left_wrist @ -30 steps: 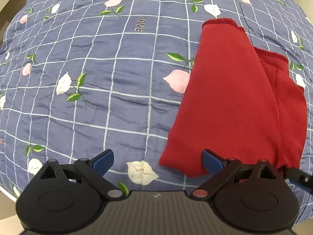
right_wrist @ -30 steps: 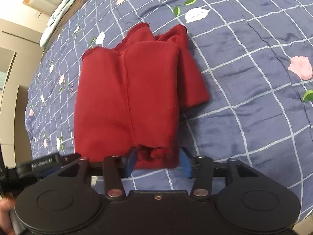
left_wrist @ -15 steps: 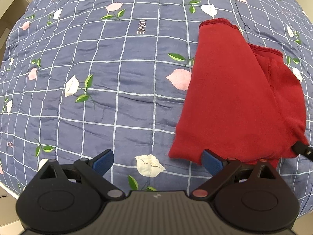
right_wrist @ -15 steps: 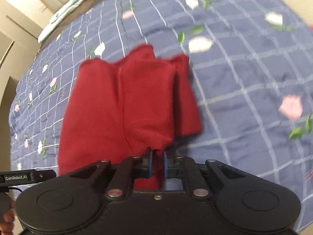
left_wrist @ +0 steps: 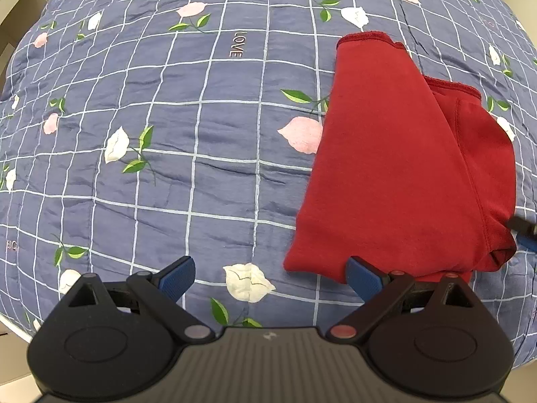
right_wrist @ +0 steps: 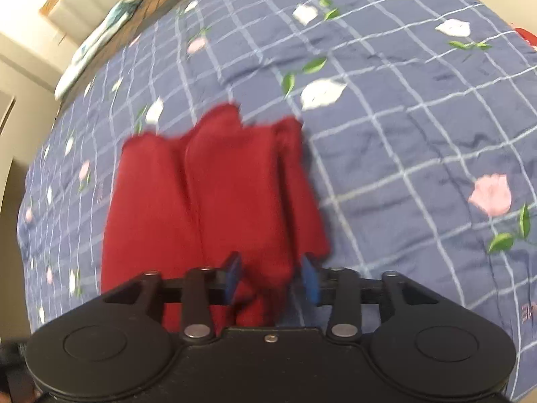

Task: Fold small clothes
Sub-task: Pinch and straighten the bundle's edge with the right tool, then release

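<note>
A red garment lies folded lengthwise on the blue flowered bedspread, to the right in the left wrist view. My left gripper hovers open over the bedspread; its right finger is at the garment's near left corner and nothing is between its fingers. The right gripper's tip shows at the garment's near right corner. In the blurred right wrist view, the right gripper stands open, with the bunched near edge of the red garment between its blue pads.
The bedspread stretches far around the garment. A light folded cloth lies at the bed's far left edge by a pale wall. Something red peeks in at the right edge. The bed's edge runs at lower left.
The right gripper shut on the garment's near edge half a second ago; its jaws now stand apart again, and the garment looks more bunched. The left gripper stayed open and barely shifted.
</note>
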The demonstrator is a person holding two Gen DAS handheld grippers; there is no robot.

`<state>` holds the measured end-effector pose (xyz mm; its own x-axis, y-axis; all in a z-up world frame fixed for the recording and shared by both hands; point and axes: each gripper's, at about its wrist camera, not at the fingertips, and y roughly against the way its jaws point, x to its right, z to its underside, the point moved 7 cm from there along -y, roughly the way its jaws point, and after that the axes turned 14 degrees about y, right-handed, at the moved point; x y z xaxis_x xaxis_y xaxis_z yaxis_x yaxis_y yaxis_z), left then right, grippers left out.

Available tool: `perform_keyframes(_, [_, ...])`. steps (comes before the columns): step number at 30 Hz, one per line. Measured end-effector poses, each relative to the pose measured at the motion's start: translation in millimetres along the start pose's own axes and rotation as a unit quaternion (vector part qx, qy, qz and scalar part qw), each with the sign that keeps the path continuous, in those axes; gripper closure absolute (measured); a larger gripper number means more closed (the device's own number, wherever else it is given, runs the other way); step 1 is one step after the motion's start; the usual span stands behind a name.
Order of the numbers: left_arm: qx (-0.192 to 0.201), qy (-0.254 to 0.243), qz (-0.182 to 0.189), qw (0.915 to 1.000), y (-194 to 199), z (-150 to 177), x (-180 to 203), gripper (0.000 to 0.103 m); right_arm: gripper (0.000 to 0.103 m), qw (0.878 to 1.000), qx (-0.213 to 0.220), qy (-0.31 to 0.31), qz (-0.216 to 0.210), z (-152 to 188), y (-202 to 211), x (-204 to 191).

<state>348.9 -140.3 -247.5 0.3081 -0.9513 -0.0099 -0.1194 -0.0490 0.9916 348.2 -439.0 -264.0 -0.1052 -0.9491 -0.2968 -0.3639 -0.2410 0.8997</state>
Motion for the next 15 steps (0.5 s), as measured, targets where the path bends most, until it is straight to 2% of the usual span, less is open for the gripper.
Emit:
perform_keyframes(5, [0.004,0.0,-0.001,1.0,1,-2,0,0.004,0.059,1.0,0.011,0.002,0.005,-32,-16,8])
perform_keyframes(8, [0.005,-0.001,-0.001,1.0,-1,-5,1,0.004,0.068,1.0,0.008,0.02,0.002,-47,-26,6])
perform_keyframes(9, [0.006,0.0,-0.002,1.0,-1,-6,2,0.004,0.077,1.0,0.008,0.03,0.005,-52,-29,4])
perform_keyframes(10, [0.006,0.0,-0.002,1.0,-2,-7,3,0.004,0.094,0.999,0.005,0.044,0.004,-56,-33,2])
perform_keyframes(13, [0.006,0.005,-0.001,1.0,-5,-10,6,0.004,0.095,0.996,0.0,0.092,0.021,-64,-38,-2])
perform_keyframes(15, [0.006,0.007,0.001,1.0,-6,-11,9,0.004,0.096,0.995,0.004,0.098,0.026,-66,-36,1])
